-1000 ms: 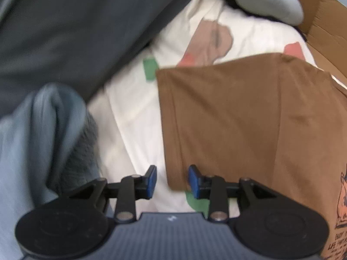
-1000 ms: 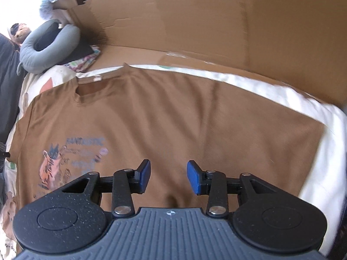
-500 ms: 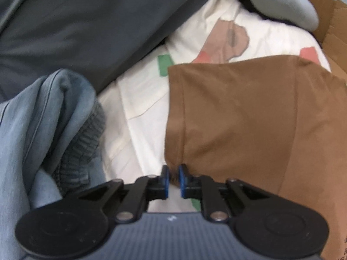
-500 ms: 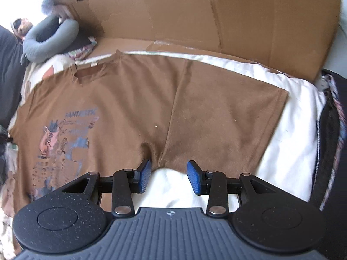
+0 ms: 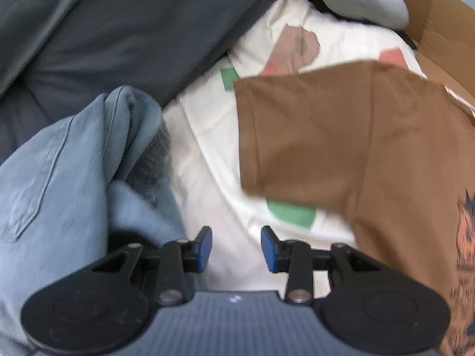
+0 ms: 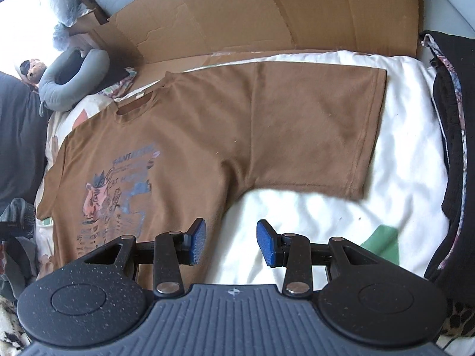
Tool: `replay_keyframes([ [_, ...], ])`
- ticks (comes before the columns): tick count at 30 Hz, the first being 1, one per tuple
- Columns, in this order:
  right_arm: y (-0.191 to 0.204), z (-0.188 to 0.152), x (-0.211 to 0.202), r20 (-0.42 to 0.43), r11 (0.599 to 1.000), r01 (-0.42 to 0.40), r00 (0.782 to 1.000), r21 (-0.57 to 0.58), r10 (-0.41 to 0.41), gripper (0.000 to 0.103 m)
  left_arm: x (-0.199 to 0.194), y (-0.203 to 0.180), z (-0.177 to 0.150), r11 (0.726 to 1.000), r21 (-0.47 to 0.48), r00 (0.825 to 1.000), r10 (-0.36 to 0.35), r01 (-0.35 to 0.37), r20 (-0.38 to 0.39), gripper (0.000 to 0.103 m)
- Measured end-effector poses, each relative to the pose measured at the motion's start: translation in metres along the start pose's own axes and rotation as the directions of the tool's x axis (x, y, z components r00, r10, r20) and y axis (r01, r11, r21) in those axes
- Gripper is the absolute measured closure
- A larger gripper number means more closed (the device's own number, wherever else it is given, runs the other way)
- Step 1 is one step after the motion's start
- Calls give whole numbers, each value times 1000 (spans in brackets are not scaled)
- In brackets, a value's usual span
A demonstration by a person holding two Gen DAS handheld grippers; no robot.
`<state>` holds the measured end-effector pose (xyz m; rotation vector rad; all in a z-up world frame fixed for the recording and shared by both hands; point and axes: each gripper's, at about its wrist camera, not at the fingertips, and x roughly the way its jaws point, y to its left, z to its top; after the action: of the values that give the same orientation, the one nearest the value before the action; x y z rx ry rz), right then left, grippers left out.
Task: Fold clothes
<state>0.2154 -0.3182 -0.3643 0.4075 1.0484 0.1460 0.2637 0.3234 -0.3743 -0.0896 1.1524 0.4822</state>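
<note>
Both tools hang over the bed with nothing between their blue pads: the left tool (image 5: pixel 236 247), whose jaws have just been opening, stands parted above the white sheet (image 5: pixel 204 160) just short of the brown T-shirt's (image 6: pixel 184 136) sleeve (image 5: pixel 302 136), and the right tool (image 6: pixel 231 241) is parted over the sheet beside the shirt's side edge. Spread flat and print-side up, the T-shirt lies on the sheet with both sleeves out, a cardboard sheet (image 6: pixel 267 12) behind it and a pile of blue-grey clothes (image 5: pixel 59 178) to the left.
</note>
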Motion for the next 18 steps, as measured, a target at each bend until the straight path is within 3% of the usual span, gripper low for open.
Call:
replay_keyframes([
  [8, 19, -1, -35, 32, 998, -23, 999, 56, 21, 58, -53, 3, -38, 997, -32, 998, -65, 65, -11, 65],
  [15, 31, 4, -76, 40, 996, -32, 999, 83, 29, 58, -115, 3, -64, 988, -76, 991, -129, 131, 27, 64],
  [18, 37, 10, -100, 52, 996, -38, 998, 76, 34, 58, -138, -1, -80, 990, -50, 991, -129, 130, 20, 64],
])
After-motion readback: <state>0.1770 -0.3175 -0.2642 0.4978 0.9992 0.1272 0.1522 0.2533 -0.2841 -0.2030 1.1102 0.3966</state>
